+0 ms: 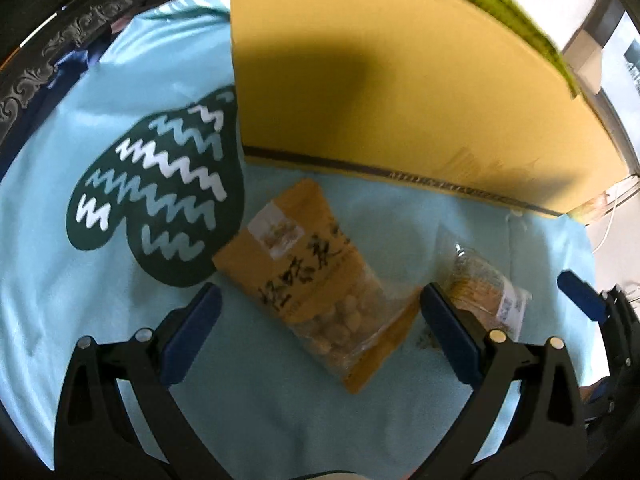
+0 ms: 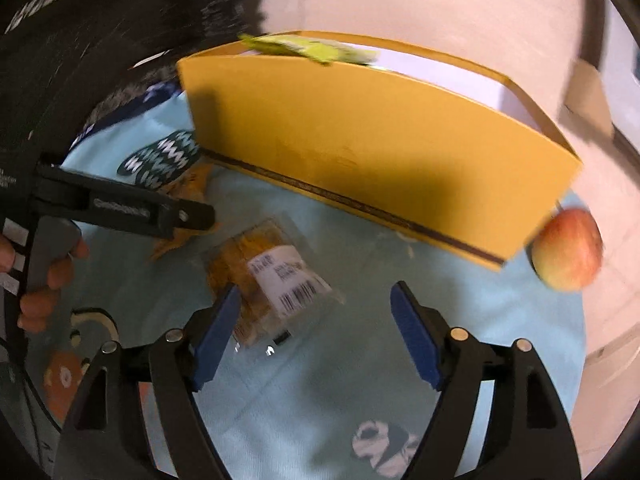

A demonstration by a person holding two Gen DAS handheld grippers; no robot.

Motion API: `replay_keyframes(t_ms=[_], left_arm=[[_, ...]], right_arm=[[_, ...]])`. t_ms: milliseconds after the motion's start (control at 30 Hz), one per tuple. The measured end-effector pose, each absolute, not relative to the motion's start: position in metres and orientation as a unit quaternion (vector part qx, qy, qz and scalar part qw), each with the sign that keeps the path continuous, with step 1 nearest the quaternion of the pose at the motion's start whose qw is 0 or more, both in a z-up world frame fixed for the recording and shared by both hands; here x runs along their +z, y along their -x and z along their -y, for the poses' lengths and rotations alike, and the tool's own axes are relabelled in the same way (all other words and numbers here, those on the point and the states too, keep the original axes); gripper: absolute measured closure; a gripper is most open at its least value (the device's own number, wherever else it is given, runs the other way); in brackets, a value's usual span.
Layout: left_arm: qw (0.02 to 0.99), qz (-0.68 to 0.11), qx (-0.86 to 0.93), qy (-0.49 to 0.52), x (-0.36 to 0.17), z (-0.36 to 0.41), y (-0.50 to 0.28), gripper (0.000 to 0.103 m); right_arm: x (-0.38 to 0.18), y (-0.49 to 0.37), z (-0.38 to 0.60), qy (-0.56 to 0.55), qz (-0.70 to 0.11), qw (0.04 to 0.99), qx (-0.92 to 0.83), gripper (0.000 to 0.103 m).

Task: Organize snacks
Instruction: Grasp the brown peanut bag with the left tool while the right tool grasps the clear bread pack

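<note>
A brown snack bag (image 1: 320,280) of round nuts lies flat on the light blue cloth (image 1: 120,340). My left gripper (image 1: 320,320) hovers over it, open, with the bag between its fingers and neither pad touching it. A clear packet (image 2: 272,276) with a barcode label lies to the right of that bag, also seen as the clear packet (image 1: 484,292). My right gripper (image 2: 316,320) is open above the cloth, its left pad just over the packet's edge and nothing gripped. Behind both stands a yellow box (image 2: 380,152), with a green packet (image 2: 312,48) sticking out of its top.
An apple (image 2: 568,248) rests at the box's right end by the cloth's edge. A hand (image 2: 44,276) holds the left gripper (image 2: 120,208) at the left of the right wrist view. The cloth has printed motifs (image 1: 160,200). A dark carved edge (image 1: 60,48) borders the far left.
</note>
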State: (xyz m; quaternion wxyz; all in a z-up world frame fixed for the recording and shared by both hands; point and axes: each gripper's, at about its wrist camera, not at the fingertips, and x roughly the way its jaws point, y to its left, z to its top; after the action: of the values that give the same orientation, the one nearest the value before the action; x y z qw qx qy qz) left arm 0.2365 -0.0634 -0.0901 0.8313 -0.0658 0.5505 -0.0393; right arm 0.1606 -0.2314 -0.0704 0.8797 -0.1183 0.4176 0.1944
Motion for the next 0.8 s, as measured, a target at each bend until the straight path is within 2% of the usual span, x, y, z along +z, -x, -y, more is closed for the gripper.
replay_keyframes(t_ms=[333,467,500,567,633,667,700,733,800], left_arm=[[0.824,-0.549,-0.002,0.137,-0.08,0.06,-0.248,0.002],[0.822,-0.555,0.028,0.126,-0.088,0.061,-0.256,0.002],[0.822,-0.557,0.029,0.117,-0.088,0.058,-0.257,0.002],[0.824,-0.558,0.034,0.09,-0.089,0.065,-0.251,0.003],[0.831,-0.551,0.047,0.056,-0.088,0.071,-0.244,0.024],[0.835,-0.546,0.054,0.038,-0.087,0.071,-0.239,0.029],[0.838,-0.542,0.053,0.036,-0.086,0.07,-0.235,0.041],[0.842,-0.536,0.051,0.037,-0.083,0.066,-0.23,0.065],[0.839,-0.54,0.033,0.059,-0.079,0.054,-0.224,0.069]], right_arm=[[-0.089,-0.161,0.189,0.209,-0.413,0.856,0.231,0.024],[-0.089,-0.162,0.192,0.192,-0.414,0.861,0.224,0.039],[-0.087,-0.162,0.194,0.182,-0.415,0.861,0.228,0.048],[-0.085,-0.16,0.198,0.173,-0.42,0.862,0.225,0.049],[-0.084,-0.155,0.2,0.174,-0.418,0.865,0.219,0.049],[-0.083,-0.153,0.203,0.165,-0.419,0.867,0.214,0.05],[-0.082,-0.151,0.206,0.158,-0.419,0.869,0.211,0.05],[-0.081,-0.15,0.209,0.148,-0.421,0.87,0.208,0.05],[-0.079,-0.148,0.215,0.126,-0.427,0.872,0.206,0.05]])
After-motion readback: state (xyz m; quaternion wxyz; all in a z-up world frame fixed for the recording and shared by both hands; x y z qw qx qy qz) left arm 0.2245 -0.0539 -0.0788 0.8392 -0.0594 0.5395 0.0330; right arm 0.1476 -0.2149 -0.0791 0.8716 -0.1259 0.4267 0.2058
